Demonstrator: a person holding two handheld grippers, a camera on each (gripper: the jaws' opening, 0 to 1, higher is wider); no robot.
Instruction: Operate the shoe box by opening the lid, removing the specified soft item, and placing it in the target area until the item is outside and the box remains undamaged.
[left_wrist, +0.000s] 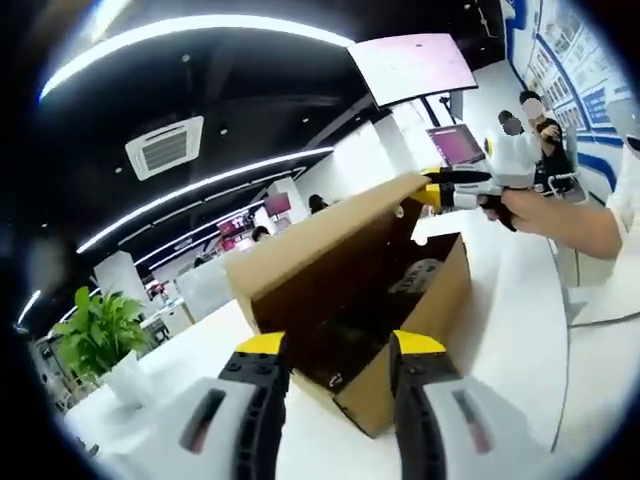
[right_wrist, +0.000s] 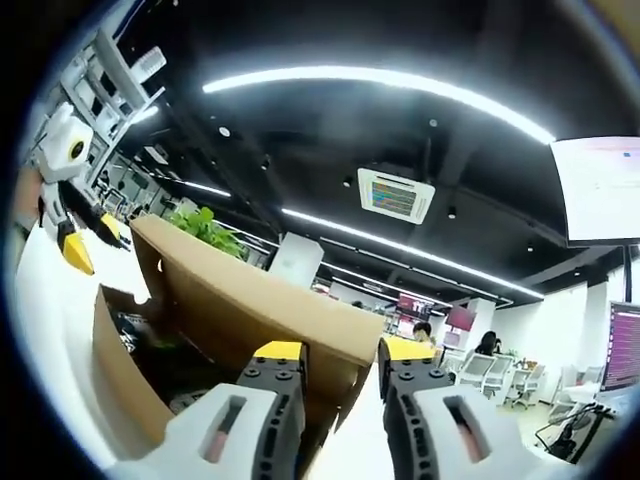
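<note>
A brown cardboard shoe box (left_wrist: 420, 330) stands on the white table (left_wrist: 520, 340) with its lid (left_wrist: 320, 235) raised on edge. Dark contents and a pale soft item (left_wrist: 420, 275) lie inside, partly hidden in shadow. My right gripper (left_wrist: 437, 190) comes in from the upper right, held by a hand, and pinches the lid's far corner. In the right gripper view the lid's rim (right_wrist: 300, 310) runs between that right gripper's (right_wrist: 342, 352) jaws. My left gripper (left_wrist: 340, 348) is open, its jaws either side of the box's near corner. The left gripper (right_wrist: 88, 242) hangs by the box's far end.
A potted green plant (left_wrist: 95, 335) stands at the table's left end, also seen behind the lid as a plant (right_wrist: 205, 225). A monitor (left_wrist: 455, 145) and seated people are beyond the table on the right. Office chairs (right_wrist: 510, 385) stand farther back.
</note>
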